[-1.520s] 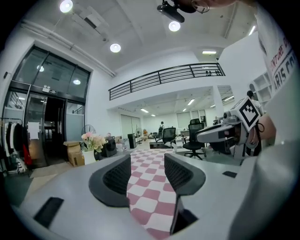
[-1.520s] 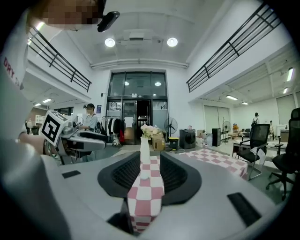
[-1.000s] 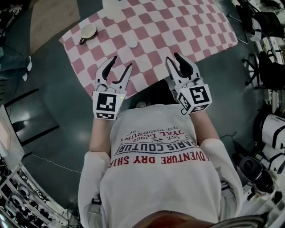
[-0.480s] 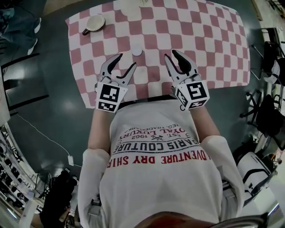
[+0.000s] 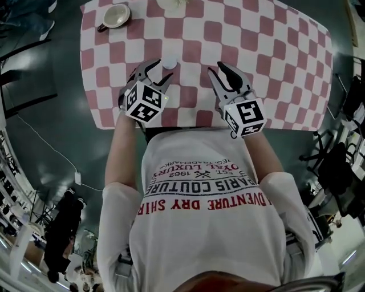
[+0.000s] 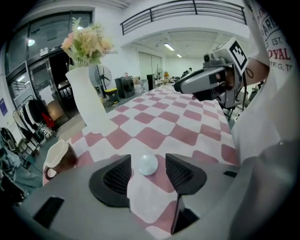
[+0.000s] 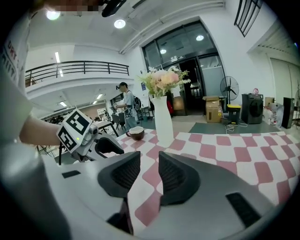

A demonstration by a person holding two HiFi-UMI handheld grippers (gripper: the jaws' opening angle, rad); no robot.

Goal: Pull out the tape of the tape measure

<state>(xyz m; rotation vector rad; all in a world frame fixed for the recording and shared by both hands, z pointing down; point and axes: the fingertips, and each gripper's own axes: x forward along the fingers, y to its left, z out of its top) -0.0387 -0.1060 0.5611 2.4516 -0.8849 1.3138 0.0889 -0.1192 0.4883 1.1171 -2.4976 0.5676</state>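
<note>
The tape measure (image 5: 169,63) is a small round white case lying on the red-and-white checked tablecloth (image 5: 274,51). My left gripper (image 5: 159,69) points steeply down at it with its jaws open. In the left gripper view the tape measure (image 6: 148,164) lies just beyond the gap between the two dark pads (image 6: 117,176), and no pad touches it. My right gripper (image 5: 218,69) hovers open to the right of the case, over the cloth, with nothing between its pads (image 7: 173,176). No tape shows outside the case.
A brown cup (image 5: 116,15) with a white inside stands at the table's far left. A white vase (image 6: 86,101) with flowers stands at the far edge. The table's near edge runs just under both grippers, against the person's body.
Both grippers have moved forward and down over the table. The left one tipped downward and now stands at the white case; the right one came in beside it.
</note>
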